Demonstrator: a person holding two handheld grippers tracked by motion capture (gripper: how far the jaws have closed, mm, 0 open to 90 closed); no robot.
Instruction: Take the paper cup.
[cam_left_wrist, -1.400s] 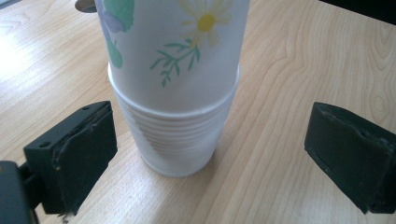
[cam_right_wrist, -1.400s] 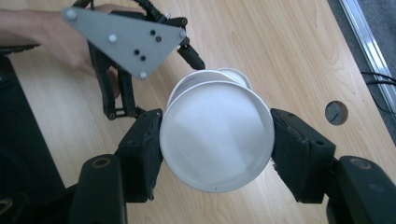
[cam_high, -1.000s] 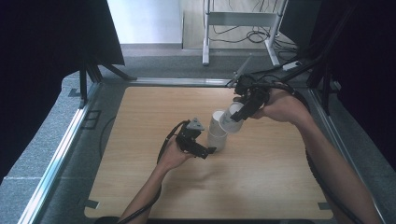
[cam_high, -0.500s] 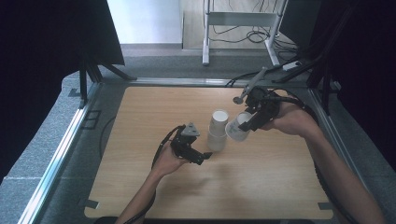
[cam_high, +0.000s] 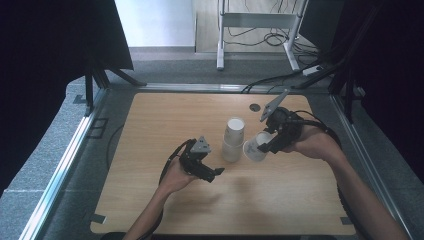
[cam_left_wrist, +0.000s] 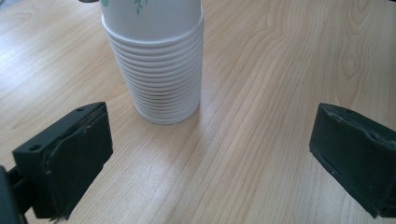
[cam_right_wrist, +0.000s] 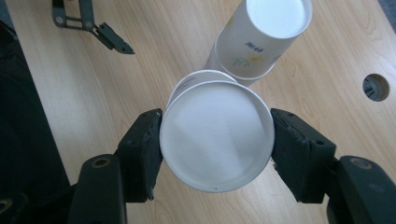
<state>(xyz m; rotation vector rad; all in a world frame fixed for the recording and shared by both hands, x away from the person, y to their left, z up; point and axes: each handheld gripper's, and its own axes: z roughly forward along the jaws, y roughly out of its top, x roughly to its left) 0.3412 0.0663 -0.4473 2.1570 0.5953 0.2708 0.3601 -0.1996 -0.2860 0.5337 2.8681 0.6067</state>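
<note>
Wooden tabletop (cam_high: 150, 210) carries inverted paper cup stack (cam_high: 233, 140) near centre. Right gripper (cam_high: 265, 146) just right of stack, fingers pinching single white cup (cam_high: 255, 147), tilted, above wood. Left gripper (cam_high: 212, 174) just left of stack, fingers spread wide, nothing between.

Cup stack (cam_high: 233, 140) standing mid-table (cam_high: 150, 125), w/ left gripper (cam_high: 216, 173) lying just left-front of it, right gripper (cam_high: 265, 148) holding single cup (cam_high: 255, 148) just beside stack's right.

White cups (cam_right_wrist: 254, 42), faint leafy print perhaps
</note>
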